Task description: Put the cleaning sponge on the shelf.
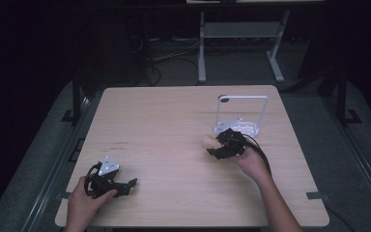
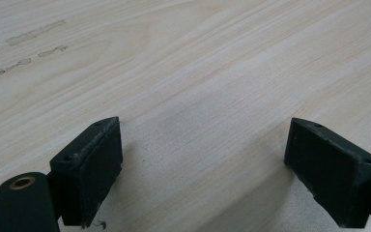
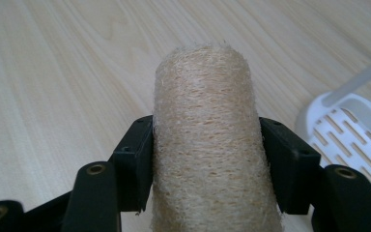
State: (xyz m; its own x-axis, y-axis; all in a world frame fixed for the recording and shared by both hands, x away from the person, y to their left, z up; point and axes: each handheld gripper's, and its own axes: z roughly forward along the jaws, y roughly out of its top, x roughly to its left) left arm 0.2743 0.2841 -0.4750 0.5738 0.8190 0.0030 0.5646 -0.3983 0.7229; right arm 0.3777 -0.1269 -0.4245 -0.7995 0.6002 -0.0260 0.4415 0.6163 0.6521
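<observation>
On the wooden table (image 1: 174, 125), going from left to right in the high view, the left gripper (image 1: 125, 186) lies low at about 7 o'clock of the tabletop, near the front edge. The person's left hand (image 1: 84, 203) wraps its body, and the grey three-cornered plate sits on top. Its jaws point toward 3 o'clock. In the left gripper view the left gripper (image 2: 203, 169) has both black pads standing wide apart, with bare wood grain between them and nothing held. Faint dark marks (image 2: 24, 48) streak the wood at 10 o'clock of that view.

Farther right, at about 3 o'clock from the table's middle, the right gripper (image 1: 216, 145) is carried by the right hand (image 1: 253, 162), its jaws pointing toward 9 o'clock. They clamp a tan loofah roll (image 1: 209, 141), whose pale end sticks out past the jaws on the left. In the right gripper view the loofah roll (image 3: 207, 154) is a fibrous, straw-coloured cylinder running up the middle; the right gripper (image 3: 207, 164) has a pad pressed against each flank, so the claw is about half closed around it.

Just beyond the right gripper, at 1 o'clock from it, stands a white slotted rack (image 1: 244, 126) with a tall looped frame. Part of its slotted base (image 3: 348, 135) shows at 3 o'clock in the right gripper view, near the roll but apart from it.
</observation>
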